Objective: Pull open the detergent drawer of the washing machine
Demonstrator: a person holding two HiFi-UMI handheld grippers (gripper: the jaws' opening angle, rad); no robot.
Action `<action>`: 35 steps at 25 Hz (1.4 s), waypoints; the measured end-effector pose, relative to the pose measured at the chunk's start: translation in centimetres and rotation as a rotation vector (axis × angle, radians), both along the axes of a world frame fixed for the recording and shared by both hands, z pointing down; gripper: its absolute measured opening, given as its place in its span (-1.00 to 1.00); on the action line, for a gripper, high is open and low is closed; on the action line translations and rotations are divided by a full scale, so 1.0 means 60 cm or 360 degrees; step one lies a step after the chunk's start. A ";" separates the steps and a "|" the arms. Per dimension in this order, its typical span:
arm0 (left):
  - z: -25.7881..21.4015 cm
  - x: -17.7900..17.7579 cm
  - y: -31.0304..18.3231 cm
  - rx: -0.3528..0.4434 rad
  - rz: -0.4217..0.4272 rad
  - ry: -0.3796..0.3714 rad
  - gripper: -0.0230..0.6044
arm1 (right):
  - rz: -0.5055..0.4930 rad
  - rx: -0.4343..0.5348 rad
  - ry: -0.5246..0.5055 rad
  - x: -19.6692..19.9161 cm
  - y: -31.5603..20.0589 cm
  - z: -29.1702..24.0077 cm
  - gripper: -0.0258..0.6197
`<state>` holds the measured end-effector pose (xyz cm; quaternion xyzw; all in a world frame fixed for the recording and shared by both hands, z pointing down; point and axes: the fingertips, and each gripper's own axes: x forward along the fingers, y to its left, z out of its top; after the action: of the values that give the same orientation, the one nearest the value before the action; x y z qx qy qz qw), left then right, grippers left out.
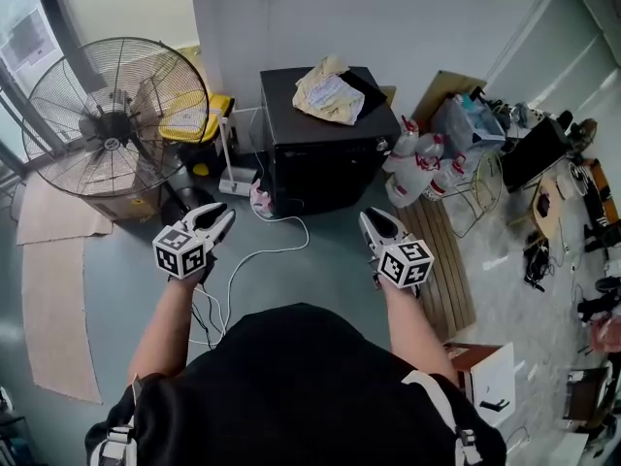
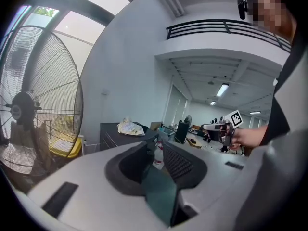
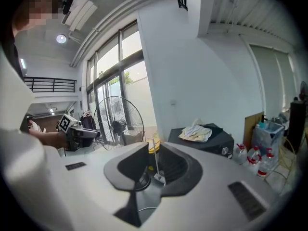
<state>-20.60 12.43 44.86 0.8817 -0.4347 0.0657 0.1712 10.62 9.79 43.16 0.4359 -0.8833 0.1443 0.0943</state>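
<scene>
The washing machine (image 1: 320, 158) is a black box standing against the white wall, with a crumpled pale cloth (image 1: 330, 93) on its lid. I cannot make out its detergent drawer. My left gripper (image 1: 225, 217) hovers to the machine's lower left, well short of it, with its jaws a narrow gap apart and nothing between them. My right gripper (image 1: 373, 219) hangs to the lower right, likewise narrowly open and empty. The left gripper view looks past its own gripper (image 2: 156, 146) at the machine (image 2: 118, 134). In the right gripper view that gripper (image 3: 153, 159) points left of the machine (image 3: 207, 143).
A large floor fan (image 1: 116, 129) stands at the left beside a yellow bin (image 1: 199, 119). A white cable (image 1: 262, 252) trails over the floor between the grippers. Spray bottles (image 1: 422, 168) and a wooden slatted board (image 1: 446, 260) lie right of the machine. Mats (image 1: 58, 289) cover the left floor.
</scene>
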 end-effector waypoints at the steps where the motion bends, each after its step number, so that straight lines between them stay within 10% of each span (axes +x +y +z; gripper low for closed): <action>1: -0.001 -0.002 0.002 0.0002 0.0008 -0.0001 -0.58 | 0.0004 0.0002 -0.0001 -0.004 0.003 -0.001 -0.71; 35: -0.014 -0.044 0.057 0.0068 0.0108 -0.0033 -0.65 | 0.0077 0.0055 0.0036 -0.047 0.080 -0.017 -0.81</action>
<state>-23.21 15.86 44.02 0.8987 -0.4076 0.0712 0.1454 7.80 14.61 42.12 0.4602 -0.8738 0.1264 0.0932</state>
